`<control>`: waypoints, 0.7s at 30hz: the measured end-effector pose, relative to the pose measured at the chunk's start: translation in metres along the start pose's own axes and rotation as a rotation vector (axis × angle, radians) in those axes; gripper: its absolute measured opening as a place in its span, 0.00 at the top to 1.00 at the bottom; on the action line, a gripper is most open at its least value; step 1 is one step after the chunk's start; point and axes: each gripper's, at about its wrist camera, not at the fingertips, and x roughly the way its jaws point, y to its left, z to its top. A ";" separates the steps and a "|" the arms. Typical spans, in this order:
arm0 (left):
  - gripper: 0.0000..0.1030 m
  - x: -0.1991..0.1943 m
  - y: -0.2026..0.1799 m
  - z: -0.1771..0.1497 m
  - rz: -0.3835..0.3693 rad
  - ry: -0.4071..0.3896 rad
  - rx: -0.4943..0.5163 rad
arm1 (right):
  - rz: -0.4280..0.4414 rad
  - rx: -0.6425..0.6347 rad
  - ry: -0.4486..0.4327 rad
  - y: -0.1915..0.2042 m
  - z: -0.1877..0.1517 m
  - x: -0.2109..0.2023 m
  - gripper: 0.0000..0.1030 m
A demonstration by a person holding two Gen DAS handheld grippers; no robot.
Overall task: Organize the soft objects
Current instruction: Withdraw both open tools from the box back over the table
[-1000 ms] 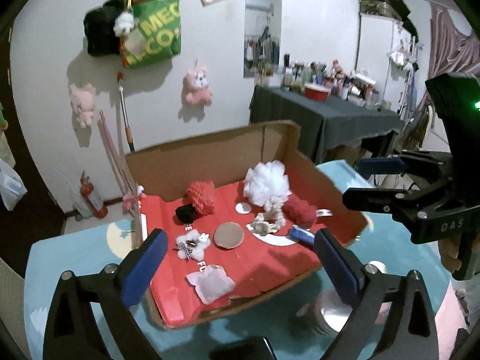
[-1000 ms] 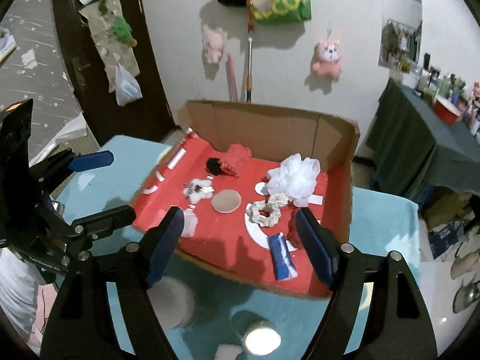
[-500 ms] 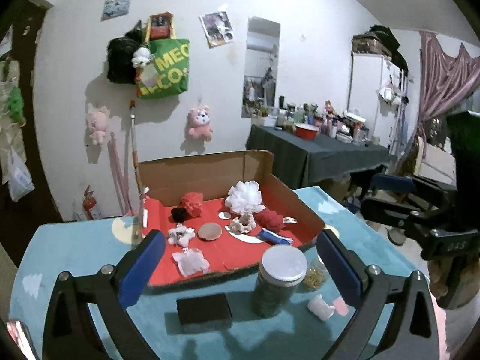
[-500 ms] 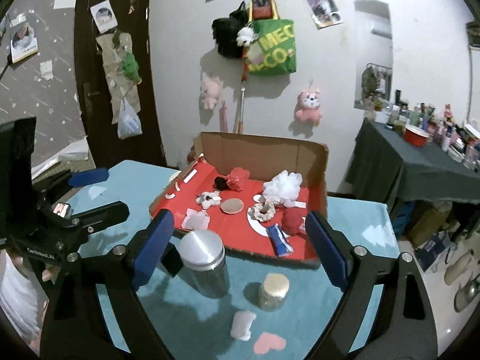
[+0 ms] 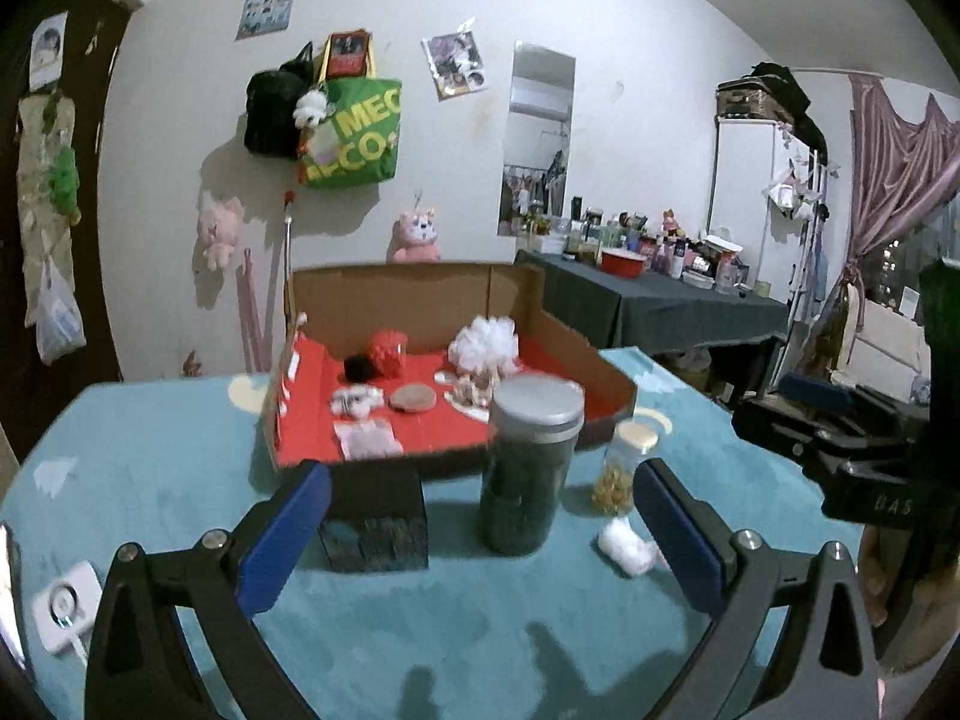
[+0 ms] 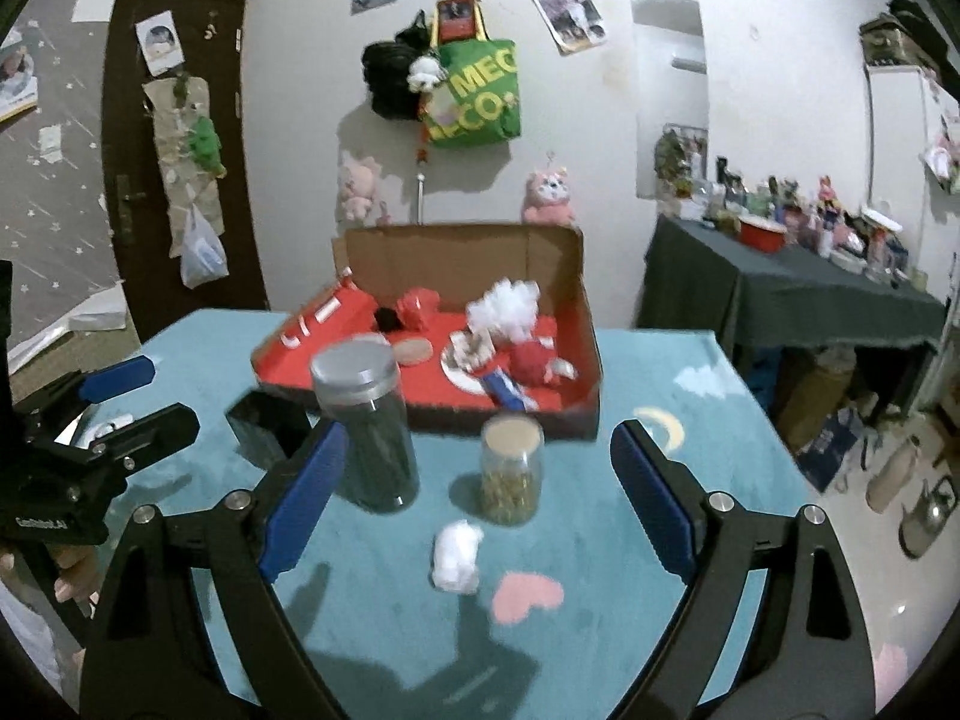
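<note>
Cardboard box (image 6: 576, 306) sits at the far middle of the tabletop (image 6: 690, 480), back flap up. In the box: a pompom (image 6: 510, 306) toward the far right, a knitted ball (image 6: 531, 360) nearer, a round pad (image 6: 413, 351) in the middle. In front of the box's near edge: a dark block (image 5: 375, 519) at left, a tall jar (image 6: 366, 420) beside it, a small jar (image 6: 510, 468) to its right. A cotton wad (image 6: 457, 555) lies nearer than the small jar. A small device (image 5: 63, 606) rests by the tabletop's near left edge.
</note>
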 end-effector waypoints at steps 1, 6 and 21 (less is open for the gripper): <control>0.00 0.003 0.001 -0.005 0.001 0.008 -0.005 | -0.004 0.006 0.007 -0.001 -0.004 0.003 0.13; 0.00 0.020 0.003 -0.026 0.027 0.048 -0.020 | -0.047 0.011 0.049 -0.002 -0.029 0.019 0.13; 0.00 0.054 0.013 -0.059 0.053 0.170 -0.061 | -0.054 0.008 0.140 0.001 -0.059 0.052 0.13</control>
